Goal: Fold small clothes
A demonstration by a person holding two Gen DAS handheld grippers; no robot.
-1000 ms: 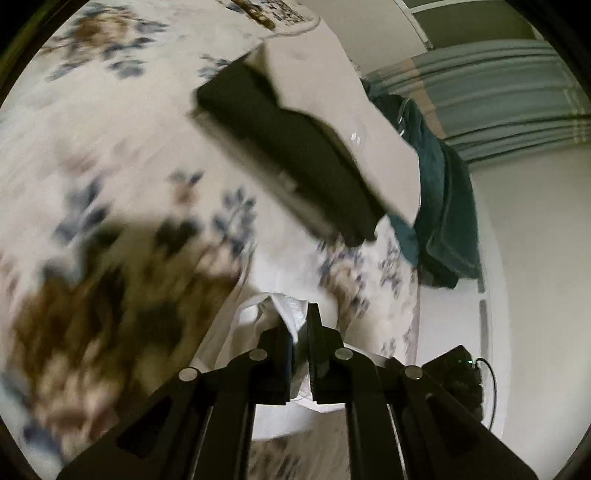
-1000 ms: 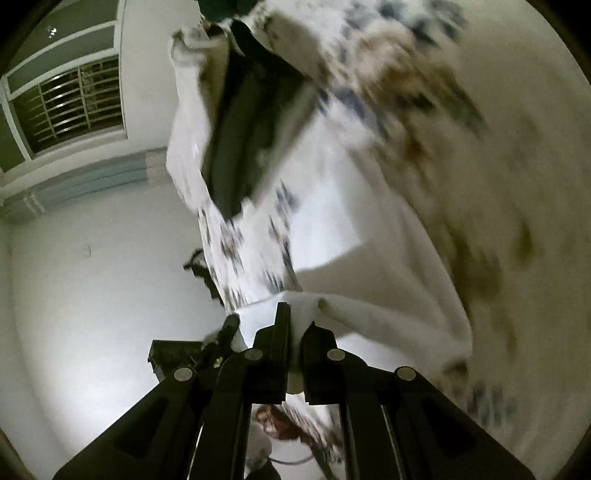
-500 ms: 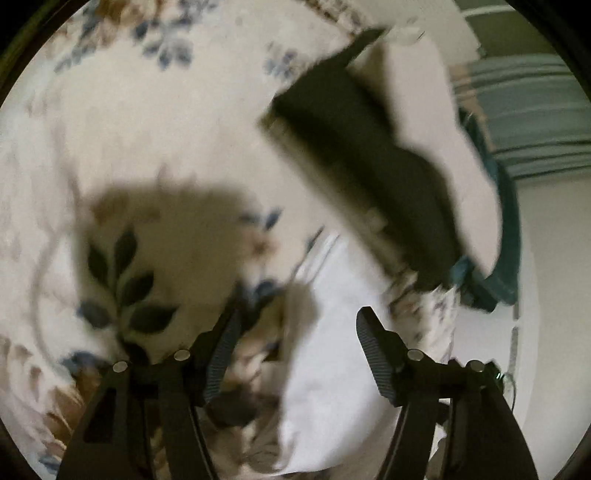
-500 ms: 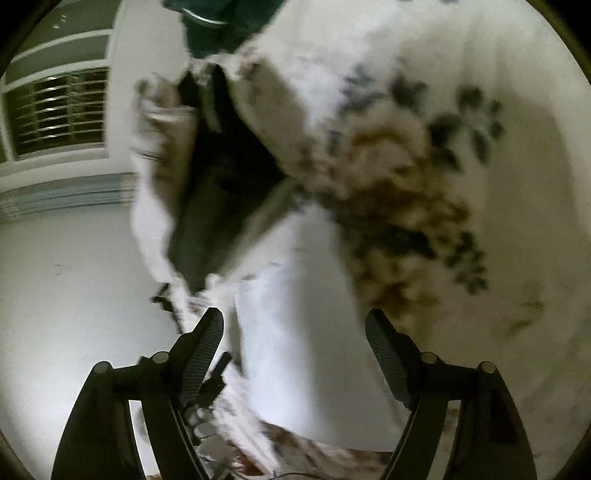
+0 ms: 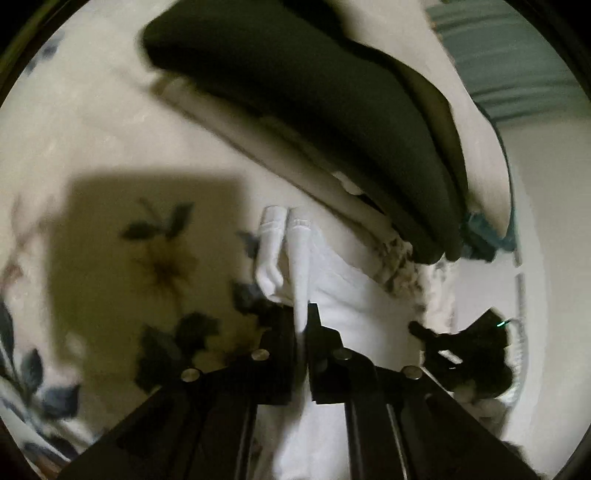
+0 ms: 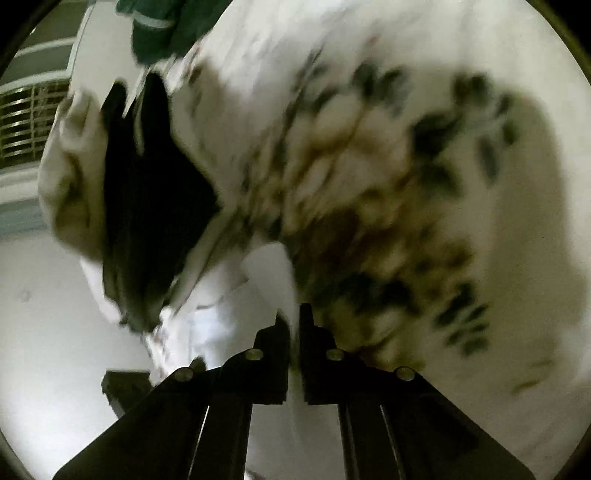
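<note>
A small white garment (image 5: pixel 332 280) lies on the floral bedsheet (image 5: pixel 103 147). My left gripper (image 5: pixel 302 325) is shut on a fold of its edge, and two narrow rolled ends stick up just past the fingers. In the right wrist view the white garment (image 6: pixel 269 273) shows blurred, and my right gripper (image 6: pixel 294 325) is shut on its edge over the floral sheet (image 6: pixel 406 166).
A stack of folded clothes, dark green (image 5: pixel 314 96) on cream, lies just beyond the white garment; it also shows in the right wrist view (image 6: pixel 147 206). A teal garment (image 6: pixel 159 26) lies further back. A black device (image 5: pixel 476 354) sits past the bed's edge.
Half a second ago both grippers were open above the white garment. Now both have dropped lower, closer to the folded stack, and shut on the garment's edges.
</note>
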